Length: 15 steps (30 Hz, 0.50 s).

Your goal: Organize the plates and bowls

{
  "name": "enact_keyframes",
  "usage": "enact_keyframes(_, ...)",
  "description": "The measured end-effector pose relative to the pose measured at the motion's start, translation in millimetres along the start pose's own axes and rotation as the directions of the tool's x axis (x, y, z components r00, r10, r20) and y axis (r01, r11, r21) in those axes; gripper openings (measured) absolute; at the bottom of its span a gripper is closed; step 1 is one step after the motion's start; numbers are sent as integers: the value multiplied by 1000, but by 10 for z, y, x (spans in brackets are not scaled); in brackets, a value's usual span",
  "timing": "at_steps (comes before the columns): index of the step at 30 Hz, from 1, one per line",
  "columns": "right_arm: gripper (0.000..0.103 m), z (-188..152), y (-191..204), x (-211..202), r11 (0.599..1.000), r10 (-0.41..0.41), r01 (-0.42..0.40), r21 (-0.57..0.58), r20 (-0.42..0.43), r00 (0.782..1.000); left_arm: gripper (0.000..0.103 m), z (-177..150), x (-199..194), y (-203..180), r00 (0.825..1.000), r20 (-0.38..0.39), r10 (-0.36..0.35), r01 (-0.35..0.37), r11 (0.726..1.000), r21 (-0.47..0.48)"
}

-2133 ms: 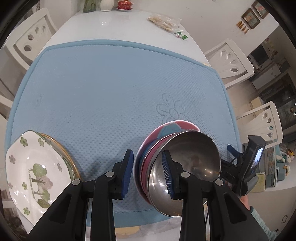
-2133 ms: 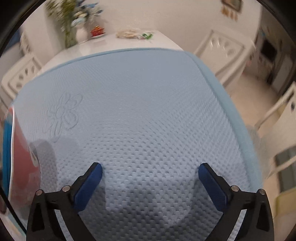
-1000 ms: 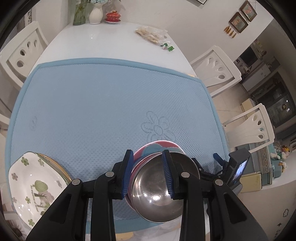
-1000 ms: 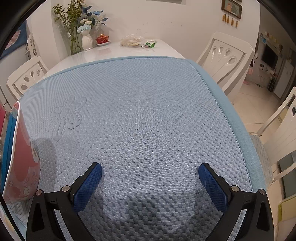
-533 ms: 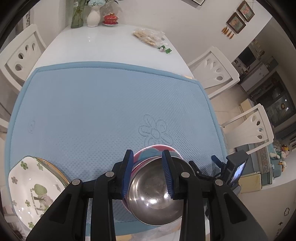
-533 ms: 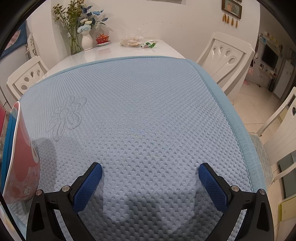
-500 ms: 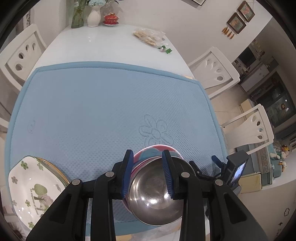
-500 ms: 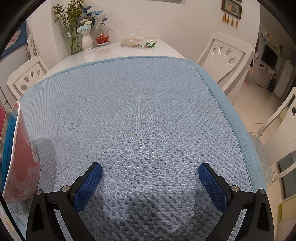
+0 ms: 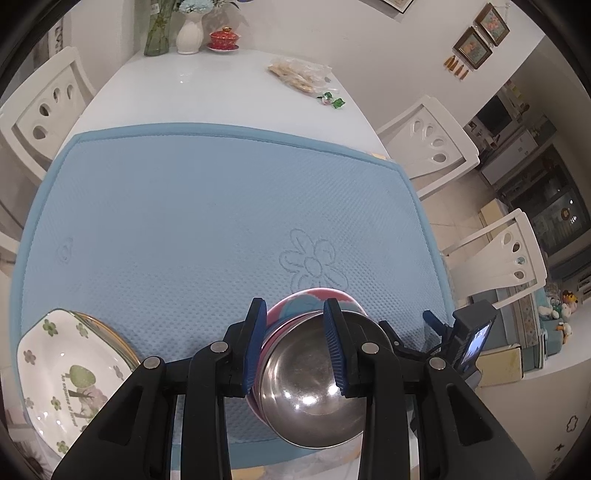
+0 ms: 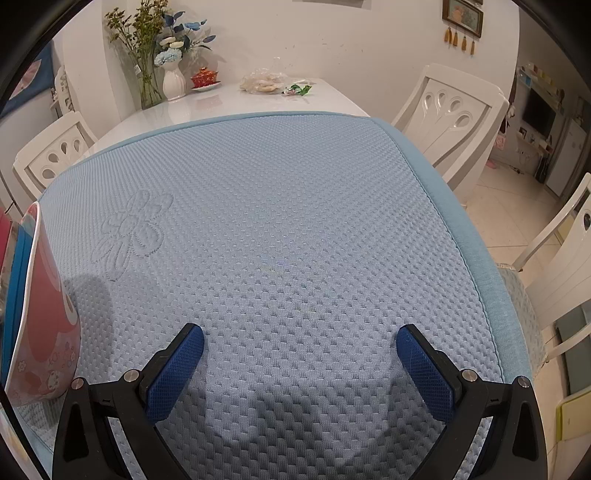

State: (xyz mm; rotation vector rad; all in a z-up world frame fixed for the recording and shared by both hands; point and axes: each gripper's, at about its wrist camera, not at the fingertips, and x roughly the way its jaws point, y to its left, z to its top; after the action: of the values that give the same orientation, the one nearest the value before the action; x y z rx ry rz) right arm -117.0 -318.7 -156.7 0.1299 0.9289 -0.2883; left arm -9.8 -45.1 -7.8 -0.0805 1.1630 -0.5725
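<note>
A steel bowl (image 9: 314, 384) sits nested in a pink and blue bowl (image 9: 306, 301) on the blue mat (image 9: 192, 221), near its front edge. My left gripper (image 9: 293, 345) is above them, its blue pads (image 9: 255, 343) straddling the bowls' left rim with gaps on both sides, gripping nothing. A white plate with green flowers (image 9: 62, 369) lies on a gold-rimmed plate at the front left. My right gripper (image 10: 299, 365) is open wide and empty, low over the mat. The pink bowl (image 10: 40, 314) is at its left. The right gripper also shows in the left wrist view (image 9: 436, 332).
At the far end of the white table (image 9: 221, 85) stand a glass vase (image 9: 157, 27), a white vase (image 9: 190, 33), a red lidded cup (image 9: 224, 38) and a bag of snacks (image 9: 295, 74). White chairs (image 9: 432, 140) stand on both sides.
The left gripper has lifted and pulled back a little from the stacked bowls, so they look smaller. The right gripper has stayed still.
</note>
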Motion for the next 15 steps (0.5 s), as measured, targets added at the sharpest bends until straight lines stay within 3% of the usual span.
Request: enact_keyframes(15, 103, -2, 5, 2, 1000, -1, 1, -1, 0, 1000, 29, -28, 64, 61, 1000, -4, 18, -18, 999, -32)
